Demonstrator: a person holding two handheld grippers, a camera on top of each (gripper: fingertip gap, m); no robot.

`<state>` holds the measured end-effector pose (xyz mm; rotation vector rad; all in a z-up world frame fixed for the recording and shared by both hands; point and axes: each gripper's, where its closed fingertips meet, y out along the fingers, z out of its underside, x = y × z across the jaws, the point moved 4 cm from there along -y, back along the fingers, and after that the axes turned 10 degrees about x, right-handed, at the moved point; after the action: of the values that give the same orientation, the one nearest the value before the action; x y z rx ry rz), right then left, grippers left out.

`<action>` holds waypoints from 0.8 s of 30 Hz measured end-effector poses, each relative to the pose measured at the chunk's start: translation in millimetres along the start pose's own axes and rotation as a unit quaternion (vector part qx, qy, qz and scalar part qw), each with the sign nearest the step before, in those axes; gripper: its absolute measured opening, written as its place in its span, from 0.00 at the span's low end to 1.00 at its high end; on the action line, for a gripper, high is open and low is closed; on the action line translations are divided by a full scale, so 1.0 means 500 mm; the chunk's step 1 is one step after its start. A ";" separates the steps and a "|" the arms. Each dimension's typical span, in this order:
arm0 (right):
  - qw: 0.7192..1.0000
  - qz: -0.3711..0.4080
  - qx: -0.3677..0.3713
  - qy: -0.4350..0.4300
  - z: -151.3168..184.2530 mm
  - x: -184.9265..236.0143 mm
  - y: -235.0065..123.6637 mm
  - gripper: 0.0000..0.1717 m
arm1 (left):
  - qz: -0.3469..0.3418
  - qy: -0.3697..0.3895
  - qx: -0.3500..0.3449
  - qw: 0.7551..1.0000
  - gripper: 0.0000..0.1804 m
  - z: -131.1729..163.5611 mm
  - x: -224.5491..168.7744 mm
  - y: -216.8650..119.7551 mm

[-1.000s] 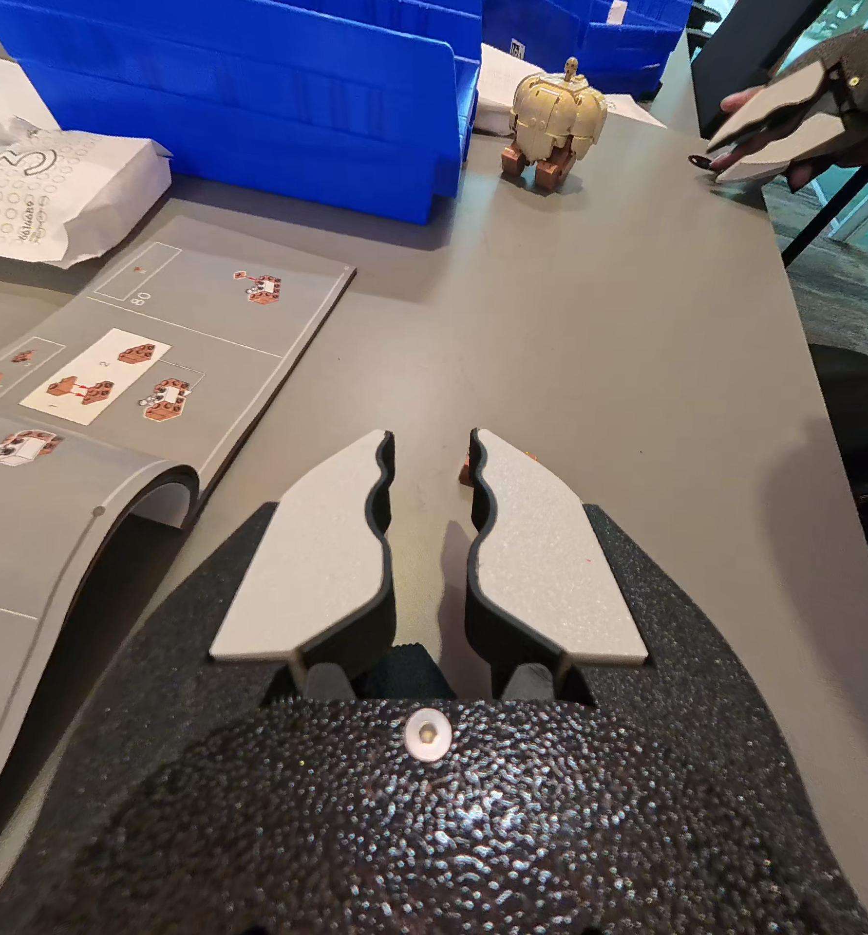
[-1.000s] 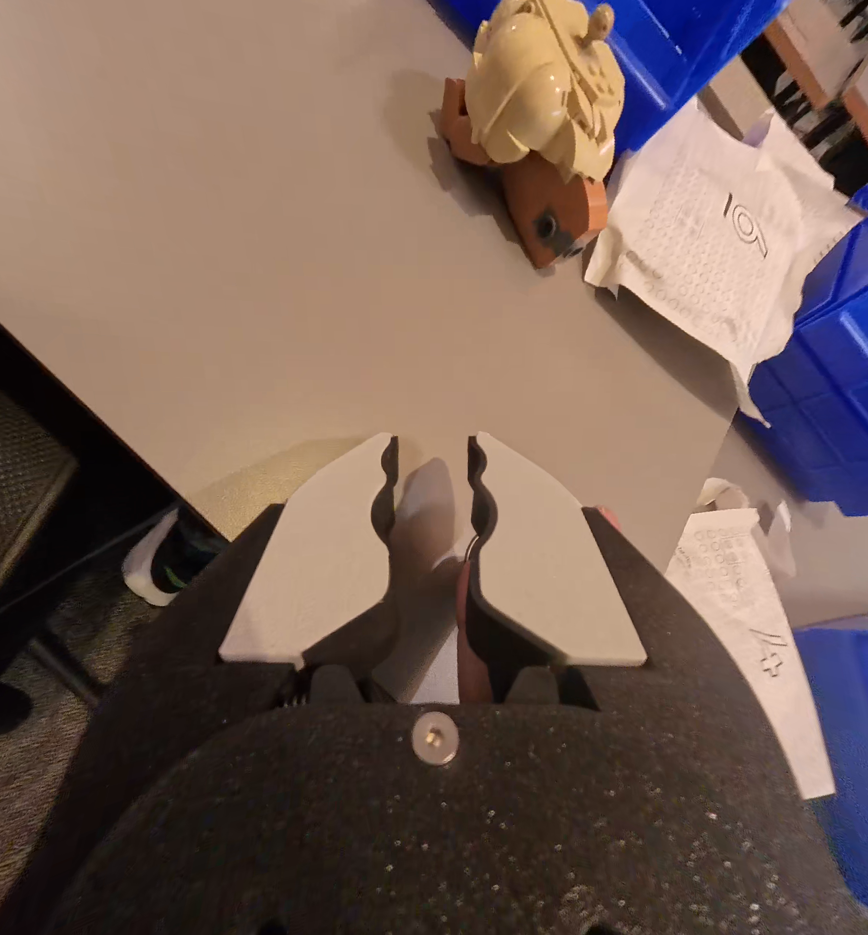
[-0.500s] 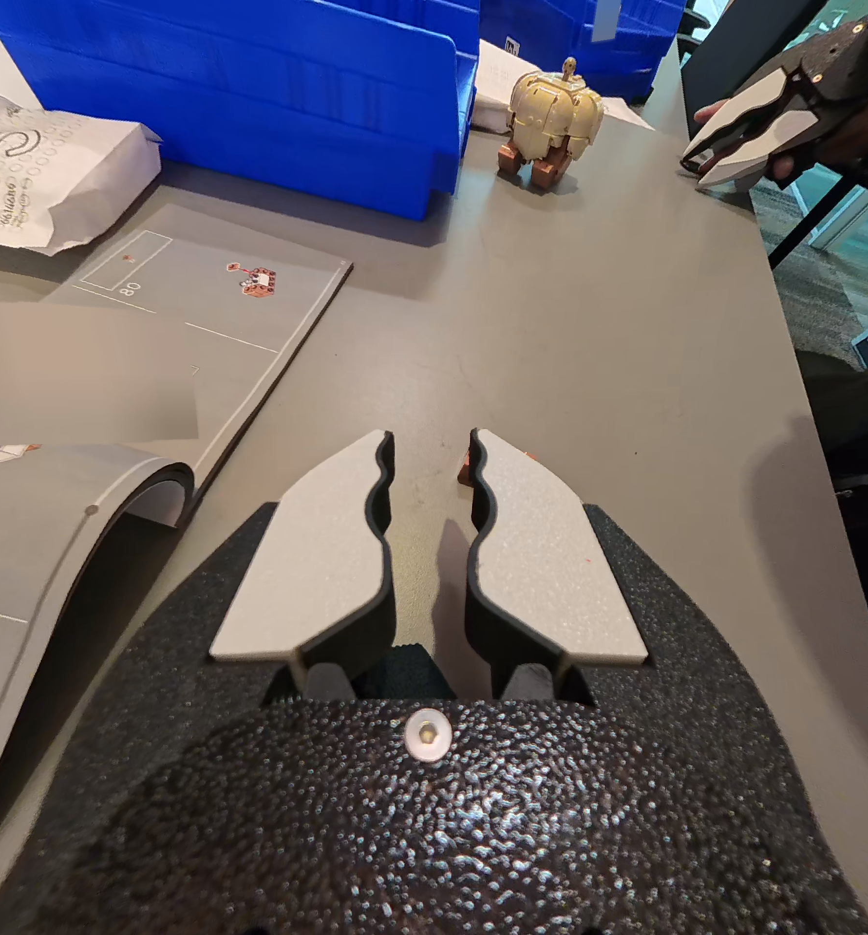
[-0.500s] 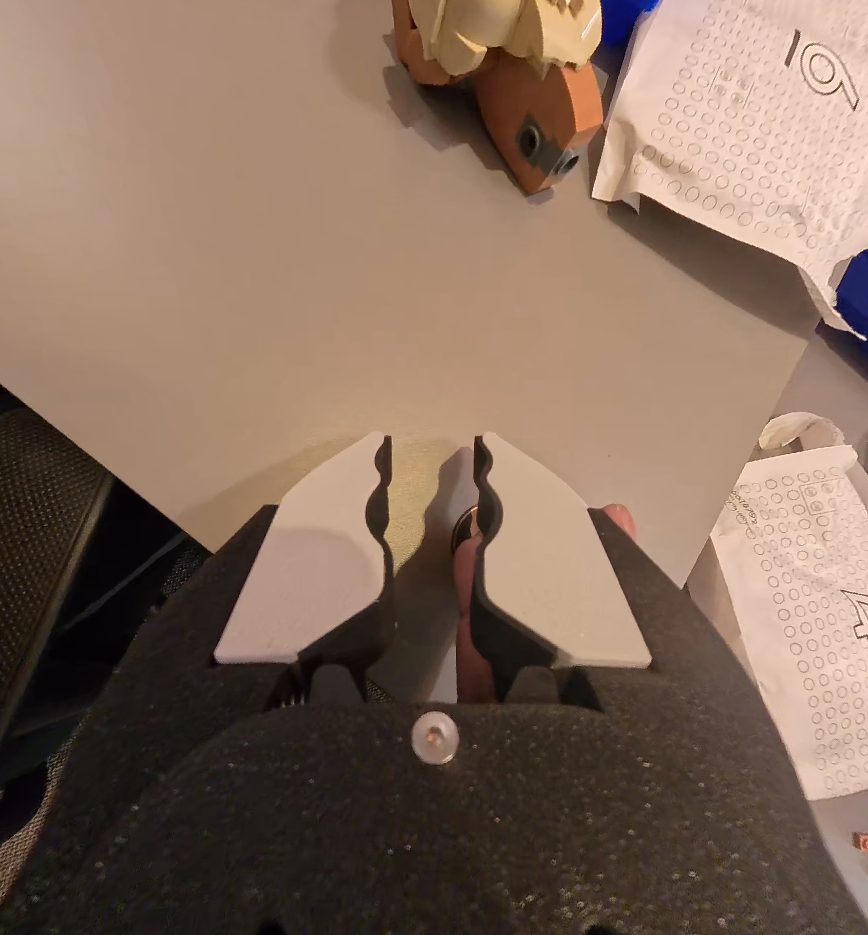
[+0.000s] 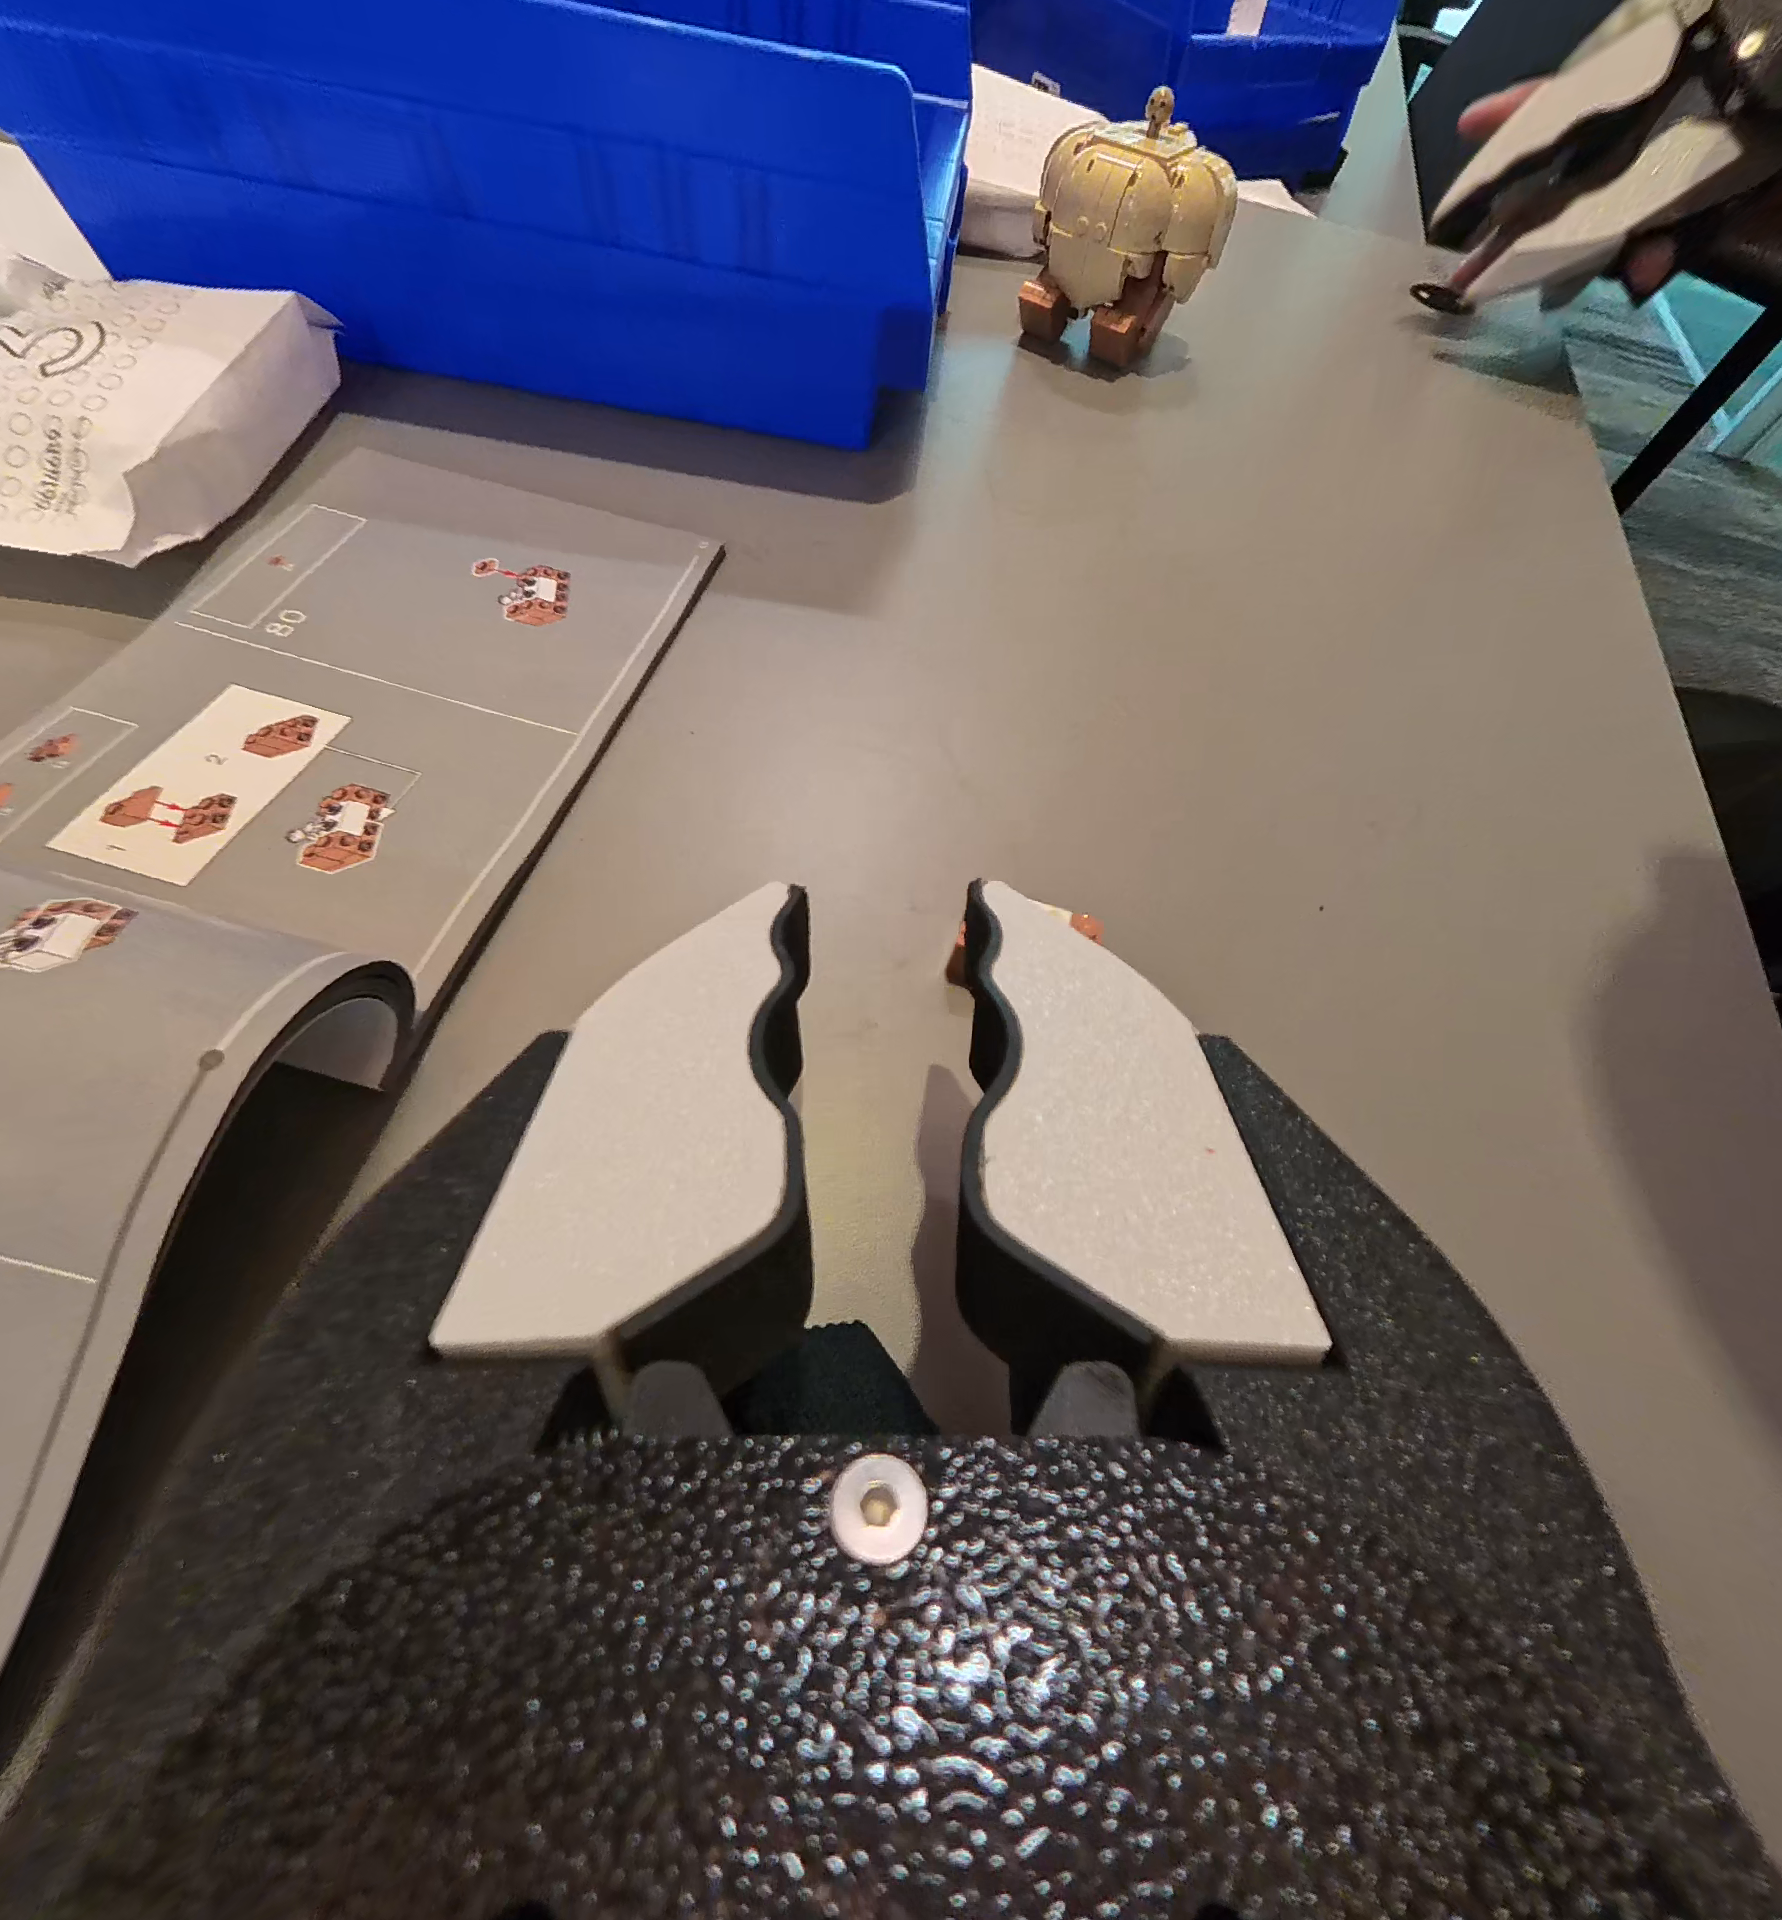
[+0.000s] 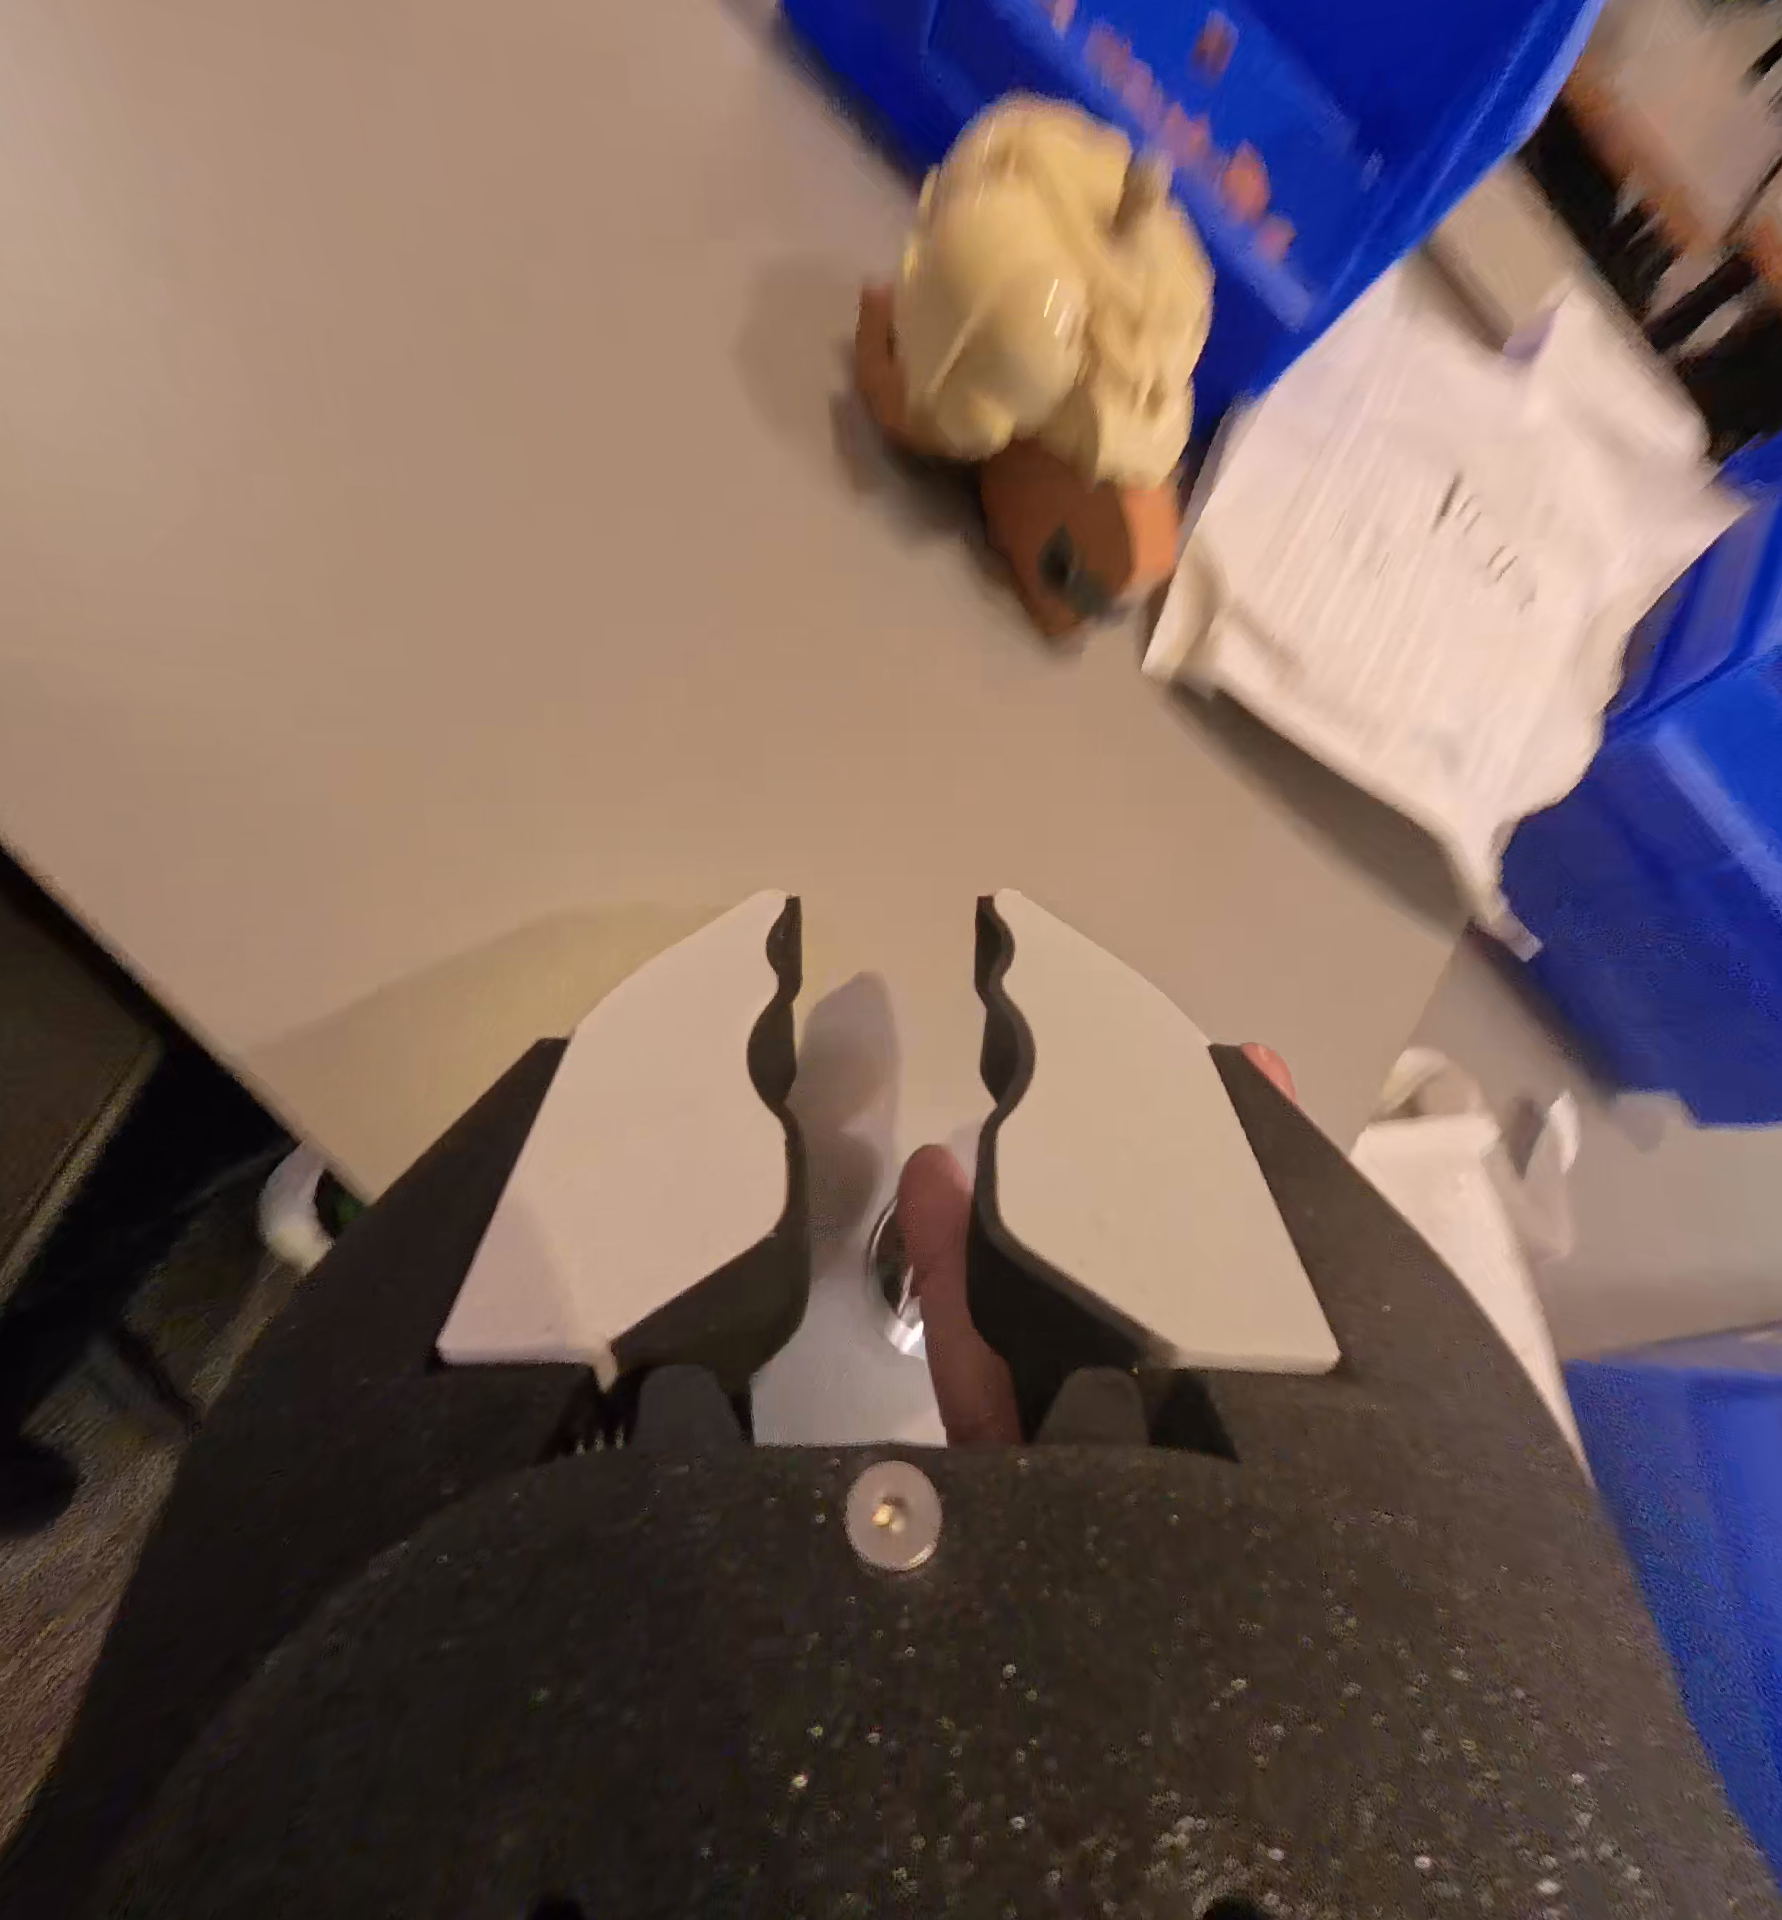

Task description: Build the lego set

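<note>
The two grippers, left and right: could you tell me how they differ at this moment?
The left gripper sits low beside a small brown brick; the right gripper hovers at the table edge, facing the tan model. Both have their fingers apart, nothing between them.

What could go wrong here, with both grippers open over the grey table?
1. The small brown brick piece lies half hidden under the left gripper; lowering could knock it away.
2. The right gripper view is motion-blurred; a fast approach might topple the tan-and-brown brick figure.
</note>
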<state>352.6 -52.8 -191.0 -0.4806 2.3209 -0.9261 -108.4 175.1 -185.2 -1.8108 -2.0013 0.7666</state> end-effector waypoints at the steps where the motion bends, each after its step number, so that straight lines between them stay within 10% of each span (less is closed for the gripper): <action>1: 1.000 0.016 -0.024 -0.005 -0.029 -0.011 -0.001 0.18 | -0.004 0.003 -0.002 1.000 0.16 -0.001 0.002 -0.001; 9: 0.949 0.156 -0.272 -0.044 -0.425 -0.149 0.004 0.15 | -0.054 0.060 -0.058 0.995 0.18 -0.075 0.028 -0.010; 15: 0.888 0.073 -0.451 -0.040 -0.712 -0.201 0.004 0.13 | -0.093 0.162 -0.118 0.975 0.20 -0.171 0.052 0.006; 24: 0.956 -0.066 -0.271 -0.094 -0.766 -0.225 0.217 0.12 | -0.138 0.205 -0.137 0.959 0.19 -0.122 0.093 0.050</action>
<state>182.1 272.4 -0.6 -0.9121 2.3682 -0.2622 -59.1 232.1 -156.2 -1.6053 -2.0777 0.0227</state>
